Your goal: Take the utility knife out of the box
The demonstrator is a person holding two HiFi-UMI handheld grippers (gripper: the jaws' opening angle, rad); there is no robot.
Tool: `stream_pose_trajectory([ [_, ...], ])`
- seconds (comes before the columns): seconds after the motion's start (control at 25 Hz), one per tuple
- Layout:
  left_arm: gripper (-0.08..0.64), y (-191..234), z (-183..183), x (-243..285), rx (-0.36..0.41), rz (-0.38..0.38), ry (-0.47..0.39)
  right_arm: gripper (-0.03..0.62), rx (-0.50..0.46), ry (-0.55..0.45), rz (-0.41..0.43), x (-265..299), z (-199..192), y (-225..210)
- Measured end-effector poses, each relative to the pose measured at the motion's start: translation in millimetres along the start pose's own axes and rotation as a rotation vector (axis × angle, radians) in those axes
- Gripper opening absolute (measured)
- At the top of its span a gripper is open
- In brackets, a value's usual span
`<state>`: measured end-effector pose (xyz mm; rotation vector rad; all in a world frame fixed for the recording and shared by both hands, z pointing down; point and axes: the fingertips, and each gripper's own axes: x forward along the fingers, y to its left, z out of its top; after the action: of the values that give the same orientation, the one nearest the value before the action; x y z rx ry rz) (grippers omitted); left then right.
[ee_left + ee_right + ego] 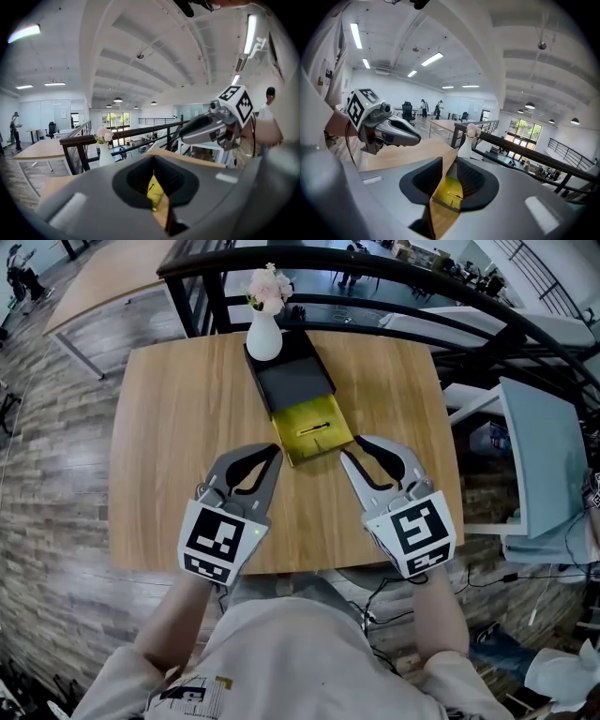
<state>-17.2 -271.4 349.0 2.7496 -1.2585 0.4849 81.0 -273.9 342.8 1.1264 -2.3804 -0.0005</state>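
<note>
A black box (295, 381) lies on the wooden table (178, 446) with its yellow tray (302, 452) pulled out toward me. The thin utility knife (314, 428) lies in that tray. My left gripper (275, 452) hovers just left of the tray's near corner, its fingertips together and nothing between them. My right gripper (354, 448) is just right of the tray, jaws slightly apart and empty. The yellow tray (154, 190) shows through the left gripper's finger loop. In the right gripper view the tray (449, 190) and knife (454, 194) sit in the gap.
A white vase of pink flowers (263, 334) stands on the far end of the box. A black railing (394, 268) runs behind the table. A white chair (548, 456) and cables are on the floor to the right.
</note>
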Motion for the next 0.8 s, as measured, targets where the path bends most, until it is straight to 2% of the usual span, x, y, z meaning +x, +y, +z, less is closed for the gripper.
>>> stream_pose_trajectory([
  [0.24,0.002,7.6,-16.7,29.2,-0.009,-0.004,0.033,0.130,-0.125,0.124,0.073,46.4,-30.1,-18.9],
  [0.52,0.002,19.3,-43.2,66.6,-0.034,-0.008,0.078,0.133,-0.256,0.258,0.159,104.1,-73.2,-34.1],
  [0.68,0.002,31.9,-65.5,88.9,-0.052,-0.004,0.123,0.120,-0.299,0.295,0.175,141.5,-97.6,-42.4],
  [0.8,0.002,39.1,-80.3,103.7,-0.066,-0.006,0.147,0.124,-0.294,0.345,0.217,168.0,-123.5,-43.1],
])
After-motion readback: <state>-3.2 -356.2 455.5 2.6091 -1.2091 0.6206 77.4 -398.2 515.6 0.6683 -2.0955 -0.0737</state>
